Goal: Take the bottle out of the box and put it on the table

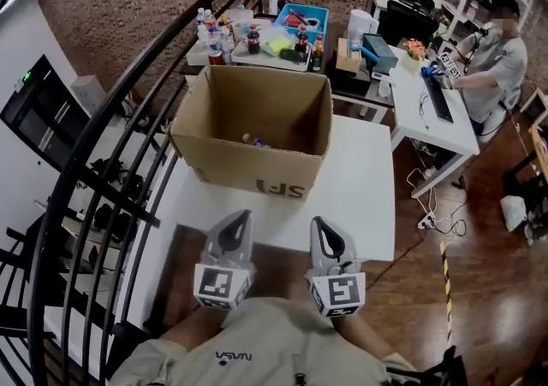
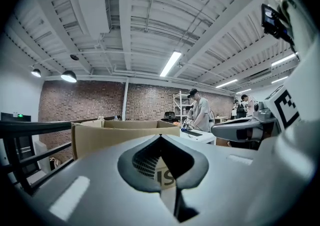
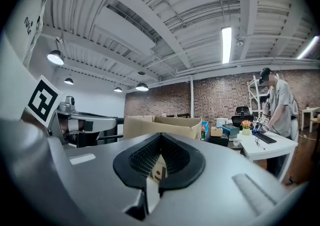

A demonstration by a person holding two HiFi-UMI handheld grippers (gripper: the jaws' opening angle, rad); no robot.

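Observation:
An open cardboard box (image 1: pixel 253 132) stands on the white table (image 1: pixel 360 196); the bottle (image 1: pixel 254 141) lies on its floor, only partly visible. My left gripper (image 1: pixel 241 220) and right gripper (image 1: pixel 321 226) sit side by side at the table's near edge, both shut and empty, pointing at the box and well short of it. In the left gripper view the box (image 2: pixel 120 135) rises beyond the closed left gripper (image 2: pixel 161 137). From the right gripper view the same box (image 3: pixel 162 126) shows past the closed right gripper (image 3: pixel 160 137).
A black curved stair railing (image 1: pixel 103 162) runs along the left of the table. Behind the box a second table (image 1: pixel 265 38) carries bottles and trays. A seated person (image 1: pixel 492 59) works at a white desk (image 1: pixel 428 106) on the right.

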